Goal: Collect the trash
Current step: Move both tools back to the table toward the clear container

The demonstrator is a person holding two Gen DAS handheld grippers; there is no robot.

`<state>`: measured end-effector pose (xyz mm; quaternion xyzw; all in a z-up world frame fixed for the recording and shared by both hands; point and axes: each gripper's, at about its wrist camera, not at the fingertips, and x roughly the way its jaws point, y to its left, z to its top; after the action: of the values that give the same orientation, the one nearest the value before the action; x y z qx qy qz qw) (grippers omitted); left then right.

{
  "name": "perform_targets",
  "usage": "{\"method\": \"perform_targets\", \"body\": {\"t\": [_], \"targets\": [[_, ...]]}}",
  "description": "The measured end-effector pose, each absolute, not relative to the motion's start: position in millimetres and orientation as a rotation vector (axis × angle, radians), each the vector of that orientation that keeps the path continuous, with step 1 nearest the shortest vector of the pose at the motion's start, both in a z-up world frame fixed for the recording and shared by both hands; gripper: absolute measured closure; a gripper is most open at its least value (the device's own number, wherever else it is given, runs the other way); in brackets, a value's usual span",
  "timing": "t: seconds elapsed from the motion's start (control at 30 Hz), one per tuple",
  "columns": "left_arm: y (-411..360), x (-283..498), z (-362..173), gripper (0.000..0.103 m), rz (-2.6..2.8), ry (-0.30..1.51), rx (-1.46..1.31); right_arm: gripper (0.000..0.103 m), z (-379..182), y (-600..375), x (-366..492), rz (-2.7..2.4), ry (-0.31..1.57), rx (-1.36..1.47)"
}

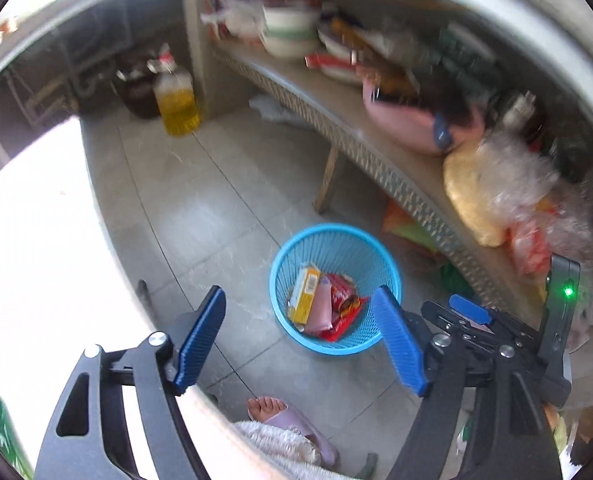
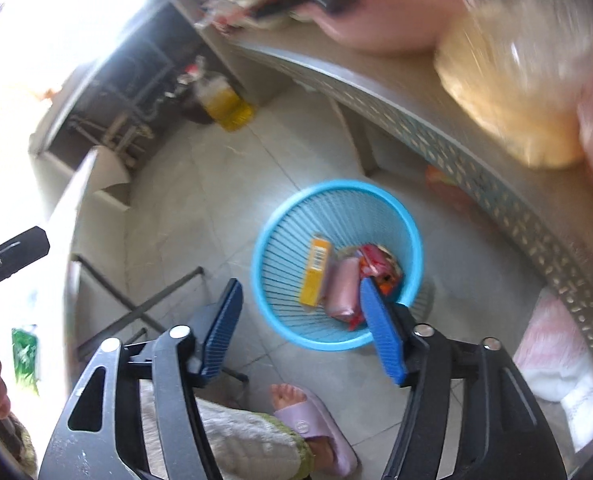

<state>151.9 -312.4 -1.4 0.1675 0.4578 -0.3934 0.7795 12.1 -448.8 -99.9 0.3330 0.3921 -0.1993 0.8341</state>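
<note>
A light blue mesh waste basket stands on the tiled floor beside a low table. Inside lie a yellow carton, a pink packet and a red wrapper. My left gripper hovers above and just in front of the basket, open, nothing between its blue pads. The right gripper also hangs over the basket, open and empty. In the left wrist view the right gripper's body shows at the lower right.
The low table with a patterned edge carries bowls, a pink basin and plastic bags. An oil bottle stands on the floor at the back. A person's foot in a lilac slipper is close below.
</note>
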Motion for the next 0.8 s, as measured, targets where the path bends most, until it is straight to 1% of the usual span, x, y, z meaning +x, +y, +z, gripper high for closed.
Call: {"method": "perform_targets", "body": {"t": [0.03, 0.1, 0.27, 0.5, 0.8], "targets": [[-300.3, 145.4, 6.8, 0.024, -0.846, 0.96, 0.348, 0.036, -92.9, -444.9, 14.3, -0.41, 0.822, 0.69], [-275.5, 134.4, 19.8, 0.023, -0.817, 0.907, 0.317, 0.035, -78.5, -435.4, 18.8, -0.371, 0.811, 0.665], [-219.9, 107.8, 38.3, 0.021, -0.756, 0.825, 0.265, 0.033, -54.1, -412.5, 28.6, -0.294, 0.797, 0.635], [-160.2, 85.2, 45.7, 0.021, -0.708, 0.81, 0.188, 0.033, -41.7, -385.4, 43.7, -0.223, 0.816, 0.606], [-109.5, 88.8, 49.5, 0.021, -0.633, 0.793, 0.088, 0.033, -28.4, -356.2, 51.6, -0.176, 0.822, 0.561]]}}
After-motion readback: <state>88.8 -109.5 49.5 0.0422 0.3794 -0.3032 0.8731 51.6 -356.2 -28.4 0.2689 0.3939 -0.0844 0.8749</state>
